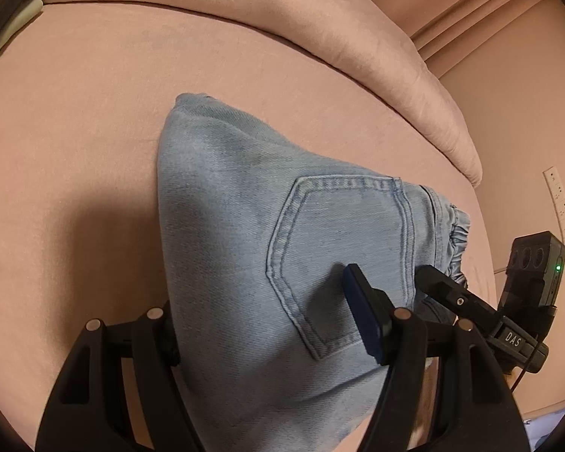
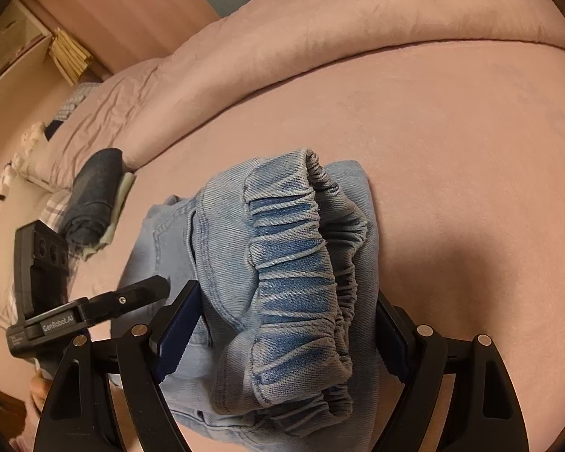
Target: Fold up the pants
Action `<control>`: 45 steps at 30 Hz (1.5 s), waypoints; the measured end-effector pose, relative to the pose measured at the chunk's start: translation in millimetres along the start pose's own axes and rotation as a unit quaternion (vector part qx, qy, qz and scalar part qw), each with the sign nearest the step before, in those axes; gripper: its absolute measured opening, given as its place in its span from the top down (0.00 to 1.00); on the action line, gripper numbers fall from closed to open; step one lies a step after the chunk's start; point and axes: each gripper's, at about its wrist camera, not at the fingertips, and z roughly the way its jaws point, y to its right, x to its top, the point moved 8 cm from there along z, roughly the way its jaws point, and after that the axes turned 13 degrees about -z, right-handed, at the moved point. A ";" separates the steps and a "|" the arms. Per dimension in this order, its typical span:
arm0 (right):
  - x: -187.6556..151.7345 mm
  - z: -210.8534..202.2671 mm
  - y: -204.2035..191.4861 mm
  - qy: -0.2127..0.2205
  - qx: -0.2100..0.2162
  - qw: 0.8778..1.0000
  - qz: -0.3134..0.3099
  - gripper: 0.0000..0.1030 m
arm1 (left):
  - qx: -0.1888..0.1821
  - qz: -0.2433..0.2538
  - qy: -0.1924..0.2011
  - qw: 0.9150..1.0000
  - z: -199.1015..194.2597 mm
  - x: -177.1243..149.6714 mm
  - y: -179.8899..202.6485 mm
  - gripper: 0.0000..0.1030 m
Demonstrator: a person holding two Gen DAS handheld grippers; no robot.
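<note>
The light blue denim pants [image 1: 245, 233] lie folded into a thick bundle on the pink bed sheet [image 1: 75, 132], back pocket [image 1: 339, 248] facing up. My left gripper [image 1: 260, 324] is open, its jaws spread wide around the bundle's near end; the left finger is hidden behind the cloth. In the right wrist view the pants [image 2: 282, 263] show their elastic waistband [image 2: 301, 248]. My right gripper [image 2: 282, 335] is open, with its jaws on either side of the waistband end. The right gripper also shows in the left wrist view [image 1: 444, 286], and the left gripper in the right wrist view [image 2: 143, 290].
A pink duvet [image 1: 320, 37] is bunched along the far side of the bed. A folded dark garment [image 2: 94, 196] lies on the bed near the pillows [image 2: 37, 173]. A power strip [image 1: 561, 207] hangs beside the bed.
</note>
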 end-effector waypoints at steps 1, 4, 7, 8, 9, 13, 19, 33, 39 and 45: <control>-0.2 0.0 0.2 -0.002 -0.007 1.000 -0.005 0.17 | 0.005 0.003 0.001 1.000 0.1 0.3 0.2 0.32; -0.8 -1.2 0.7 -0.006 -0.035 0.999 -0.024 0.17 | 0.033 0.016 0.011 0.999 -0.1 1.3 0.7 0.31; -0.5 -6.5 1.6 -0.006 -0.065 0.997 -0.044 0.17 | 0.068 0.024 0.025 0.997 -6.1 0.8 -3.6 0.26; -0.4 -9.8 1.6 -0.005 -0.077 0.996 -0.052 0.17 | 0.082 0.026 0.030 0.996 -9.3 0.8 -5.3 0.25; -0.7 -13.8 1.1 -0.004 -0.089 0.994 -0.061 0.17 | 0.091 0.027 0.034 0.995 -12.1 0.5 -6.3 0.22; -2.6 -29.4 1.0 0.001 -0.120 0.990 -0.074 0.17 | 0.123 0.037 0.056 0.990 -30.6 -2.1 -9.1 0.13; -13.9 -53.5 6.1 0.017 -0.168 0.982 -0.084 0.15 | 0.155 0.067 0.066 0.983 -36.1 -23.2 -9.3 0.01; -31.3 -101.9 -0.1 0.022 -0.141 0.988 -0.053 0.13 | 0.175 0.079 0.112 0.975 -89.2 -49.9 7.4 0.01; -36.8 -154.3 -42.1 0.058 -0.147 0.984 -0.080 0.06 | 0.173 0.070 0.116 0.976 -132.4 -79.7 29.6 0.01; -39.5 -195.3 -74.5 0.083 -0.158 0.979 -0.102 0.02 | 0.188 0.083 0.148 0.968 -180.6 -113.6 49.3 0.01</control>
